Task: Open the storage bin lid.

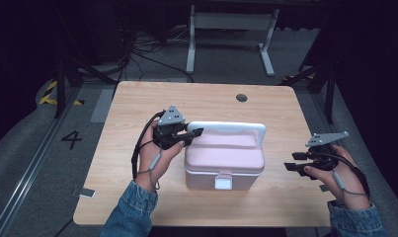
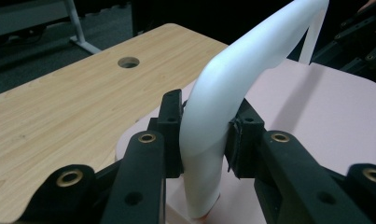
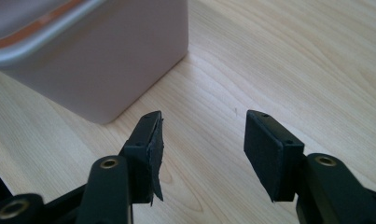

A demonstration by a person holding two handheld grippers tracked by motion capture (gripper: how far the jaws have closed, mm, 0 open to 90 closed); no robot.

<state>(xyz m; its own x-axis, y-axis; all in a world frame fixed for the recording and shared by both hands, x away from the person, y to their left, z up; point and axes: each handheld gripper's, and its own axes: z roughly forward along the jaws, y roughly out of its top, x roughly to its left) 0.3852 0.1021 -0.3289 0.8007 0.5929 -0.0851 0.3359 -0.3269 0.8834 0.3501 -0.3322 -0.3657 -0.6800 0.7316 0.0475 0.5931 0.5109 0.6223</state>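
We looked at the wooden table (image 1: pixel 137 197) from above and started on the left side. There we saw the left gripper (image 1: pixel 194 132) held in a person's hand (image 1: pixel 154 155), with a blue sleeve (image 1: pixel 130 212) below it. Its two black jaws were squeezed tight on the white handle (image 1: pixel 226 126) of the pink box (image 1: pixel 223 158), right at the handle's left bend. In the left gripper view, the pads (image 2: pixel 174 135) pressed on both sides of the handle (image 2: pixel 213 107), with no gap left. The handle stood up over the lid (image 2: pixel 316 112).

The pink box sat near the middle of the table. Its lid was down, and a small white latch (image 1: pixel 223 181) was on the front side facing the person. We could not tell if the latch was locked.

On the right we saw the right gripper (image 1: pixel 290 166). It was just beside the box and did not touch it. In the right gripper view its jaws stood wide apart over the bare table (image 3: pixel 293 56), with nothing between them. The corner of the box (image 3: pixel 106 70) was close by.

We thought the step in hand was taking hold of the box by its handle. The next move might be to lift the box or to open it. A lift from one end of the handle could tip the box, so it would need a slow, straight pull up. To open it, the free gripper would need to reach the latch at the front.
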